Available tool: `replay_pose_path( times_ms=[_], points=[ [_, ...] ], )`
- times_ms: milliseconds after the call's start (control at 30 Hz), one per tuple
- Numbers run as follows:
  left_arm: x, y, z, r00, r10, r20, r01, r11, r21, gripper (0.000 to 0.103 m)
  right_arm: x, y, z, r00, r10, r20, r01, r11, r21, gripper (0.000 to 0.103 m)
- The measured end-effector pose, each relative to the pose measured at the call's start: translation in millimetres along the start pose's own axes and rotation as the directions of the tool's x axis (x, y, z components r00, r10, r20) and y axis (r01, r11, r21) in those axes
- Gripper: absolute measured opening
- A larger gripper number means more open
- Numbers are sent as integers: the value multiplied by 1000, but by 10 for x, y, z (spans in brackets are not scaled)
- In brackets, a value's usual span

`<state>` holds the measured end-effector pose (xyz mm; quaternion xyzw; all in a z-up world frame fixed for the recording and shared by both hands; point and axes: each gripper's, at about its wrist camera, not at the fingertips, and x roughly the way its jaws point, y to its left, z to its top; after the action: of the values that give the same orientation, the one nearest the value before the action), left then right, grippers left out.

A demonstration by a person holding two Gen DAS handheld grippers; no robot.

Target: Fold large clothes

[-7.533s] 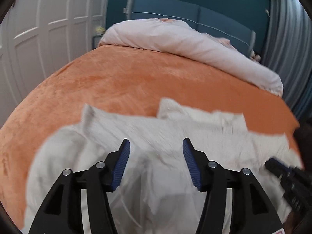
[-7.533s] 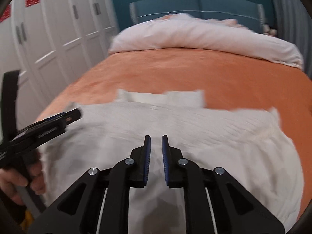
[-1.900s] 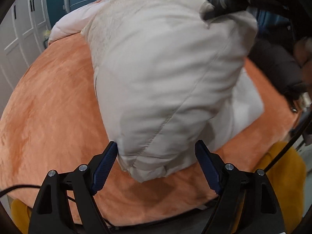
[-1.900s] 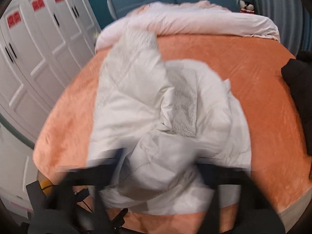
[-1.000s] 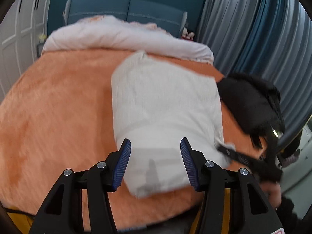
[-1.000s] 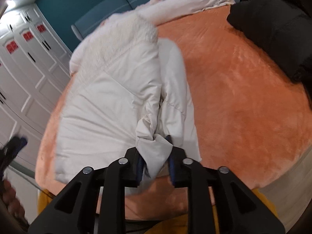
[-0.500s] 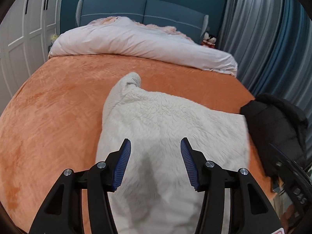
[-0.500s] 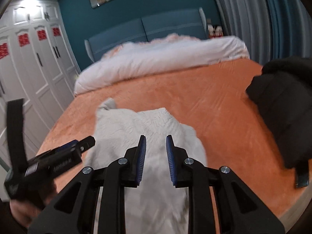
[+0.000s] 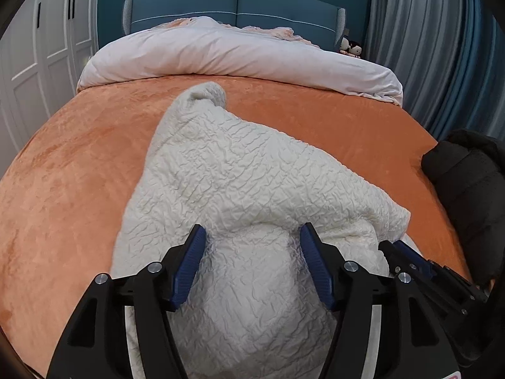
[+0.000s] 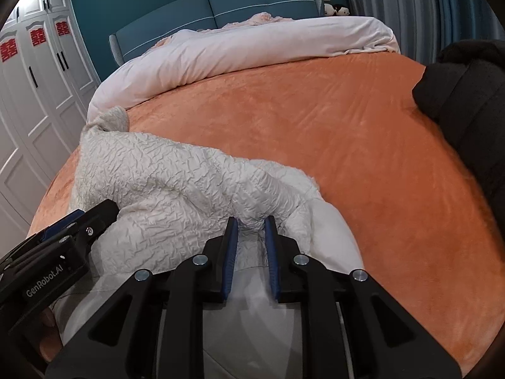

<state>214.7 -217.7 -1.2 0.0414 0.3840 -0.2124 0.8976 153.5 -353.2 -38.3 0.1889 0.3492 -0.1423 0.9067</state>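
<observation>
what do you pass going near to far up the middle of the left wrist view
left gripper → crinkled white garment → bare orange bedspread → rolled pale duvet → blue headboard

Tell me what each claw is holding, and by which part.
Left claw: nothing; its jaws, just opening, straddle the white garment. Right claw: jaws just closing around a raised ridge of the garment; whether they grip it yet cannot be told.
</observation>
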Motion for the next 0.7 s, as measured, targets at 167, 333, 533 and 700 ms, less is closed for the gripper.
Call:
replay_pose_path(
  times_ms=[167,333,533,700],
  points=[
    [148,-10,-81,1000,21,20,-21,1000,12,63,136,-1,-91,1000,6,8,-6,1000,11,15],
    [267,-41,-145,998,46,40,-47,998,29,64,238,-17,-159,1000,4,22,-4,1000,25,14],
    [365,-79,-181,996,72,48,-74,996,45,64,309,10,-199,999,-20,39,19,1000,19,14],
    [369,-95,-172,995,84,44,-87,995,55,64,295,36,-197,999,-23,38,22,1000,14,14]
  ],
)
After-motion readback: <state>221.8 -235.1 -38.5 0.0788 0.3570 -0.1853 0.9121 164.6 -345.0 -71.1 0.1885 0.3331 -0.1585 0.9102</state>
